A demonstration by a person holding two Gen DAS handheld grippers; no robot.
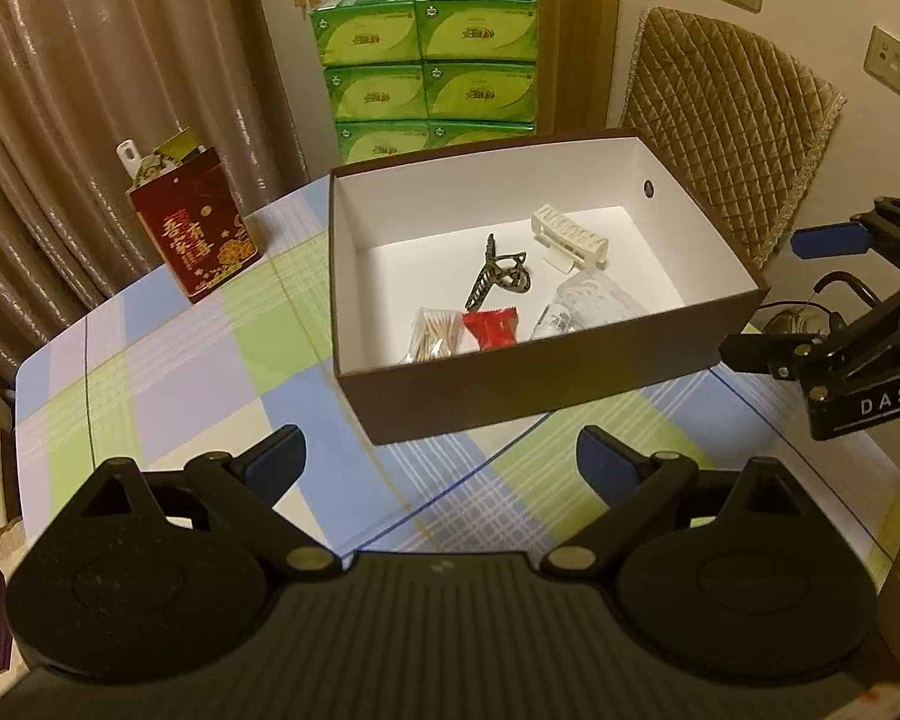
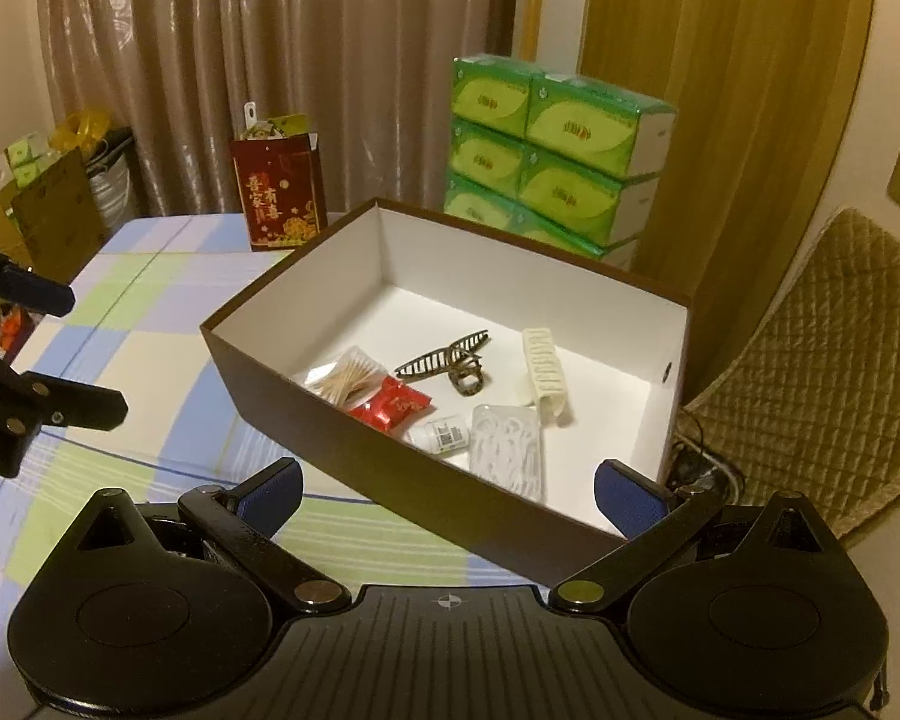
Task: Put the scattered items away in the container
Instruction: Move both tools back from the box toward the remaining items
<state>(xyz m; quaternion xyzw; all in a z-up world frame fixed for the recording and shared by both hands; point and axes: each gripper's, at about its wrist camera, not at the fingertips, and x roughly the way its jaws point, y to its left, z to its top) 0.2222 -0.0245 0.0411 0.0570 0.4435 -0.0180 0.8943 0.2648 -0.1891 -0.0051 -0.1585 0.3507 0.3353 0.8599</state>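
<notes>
We judge the boxed hair claw (image 2: 450,366) light and stiff (grip its spine); both tools (image 1: 441,456) (image 2: 447,495) gape wide, empty.

Brown box (image 2: 390,468) with white inside; worktop (image 1: 168,372) checked blue, green, lilac, cream; red packet (image 2: 393,411); green tissue packs (image 1: 429,66).

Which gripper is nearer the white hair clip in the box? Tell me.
Right. The right gripper hovers over the box's near corner, on the side where the white hair clip lies. The left gripper is back over the tablecloth, outside the box.
</notes>
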